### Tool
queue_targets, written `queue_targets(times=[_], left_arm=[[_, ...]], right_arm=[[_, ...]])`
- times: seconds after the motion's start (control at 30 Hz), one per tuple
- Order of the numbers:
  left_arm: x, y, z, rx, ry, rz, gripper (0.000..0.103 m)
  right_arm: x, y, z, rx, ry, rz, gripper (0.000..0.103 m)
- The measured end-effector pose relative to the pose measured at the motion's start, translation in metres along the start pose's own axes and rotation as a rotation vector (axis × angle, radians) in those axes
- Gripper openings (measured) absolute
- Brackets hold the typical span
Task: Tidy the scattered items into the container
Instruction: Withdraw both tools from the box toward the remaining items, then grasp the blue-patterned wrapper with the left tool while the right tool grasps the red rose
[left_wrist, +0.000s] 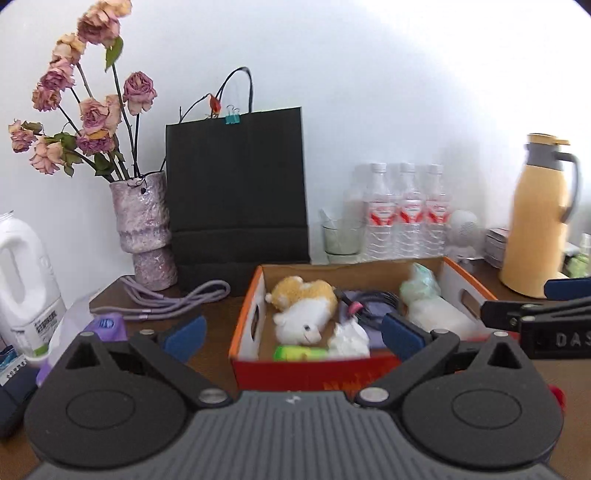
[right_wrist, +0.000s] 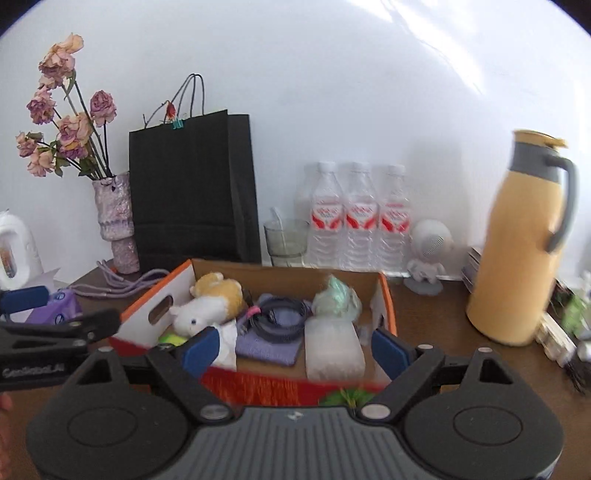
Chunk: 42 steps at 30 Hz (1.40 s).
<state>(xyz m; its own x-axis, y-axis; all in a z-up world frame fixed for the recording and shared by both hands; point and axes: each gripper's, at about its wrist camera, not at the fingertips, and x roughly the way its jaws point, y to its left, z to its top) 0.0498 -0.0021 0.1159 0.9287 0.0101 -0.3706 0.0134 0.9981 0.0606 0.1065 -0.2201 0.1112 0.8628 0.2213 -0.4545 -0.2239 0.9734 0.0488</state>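
Two fisheye views from low over a brown table (left_wrist: 221, 306), each looking forward and slightly down along its own open blue-padded gripper toward the white back wall (left_wrist: 369, 74). Left wrist view: close behind the near edge of an orange cardboard box (left_wrist: 306, 373), set a little left of it. Right wrist view: equally close, set a little right. Shared by both: the box, black paper bag (right_wrist: 184, 192), vase of dried roses (right_wrist: 112, 221), water bottles (right_wrist: 360, 221), yellow jug (right_wrist: 517, 240). Each view catching the other gripper at its side edge.
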Motion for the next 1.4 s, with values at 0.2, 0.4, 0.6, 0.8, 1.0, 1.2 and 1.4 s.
queue_targets(times=[0.2,0.4,0.6,0.8,1.0,1.2,1.4], left_arm=[[-0.096,0.0,-0.073,-0.005,0.035,-0.071,0.103],[-0.126,-0.018,-0.113,0.045,0.116,-0.096,0.103],[-0.111,-0.021,-0.104,0.012,0.159,-0.088,0.103],[-0.098,-0.034,-0.109,0.022,0.206,-0.067,0.103],[-0.084,-0.042,-0.106,0.05,0.212,-0.06,0.103],[-0.053,-0.051,-0.089,0.064,0.194,-0.058,0.103],[-0.013,-0.049,-0.069,0.093,0.183,0.008,0.103]], right_arm=[[-0.093,0.012,-0.095,0.018,0.001,0.053,0.1],[-0.137,0.026,-0.157,-0.078,0.031,0.08,0.102],[-0.124,0.018,-0.155,-0.035,0.068,0.084,0.102],[-0.117,0.006,-0.159,-0.001,0.086,0.086,0.102],[-0.104,-0.005,-0.155,0.022,0.122,0.081,0.102],[-0.084,-0.013,-0.132,-0.017,0.139,0.065,0.102],[-0.047,-0.025,-0.097,-0.004,0.134,0.025,0.102]])
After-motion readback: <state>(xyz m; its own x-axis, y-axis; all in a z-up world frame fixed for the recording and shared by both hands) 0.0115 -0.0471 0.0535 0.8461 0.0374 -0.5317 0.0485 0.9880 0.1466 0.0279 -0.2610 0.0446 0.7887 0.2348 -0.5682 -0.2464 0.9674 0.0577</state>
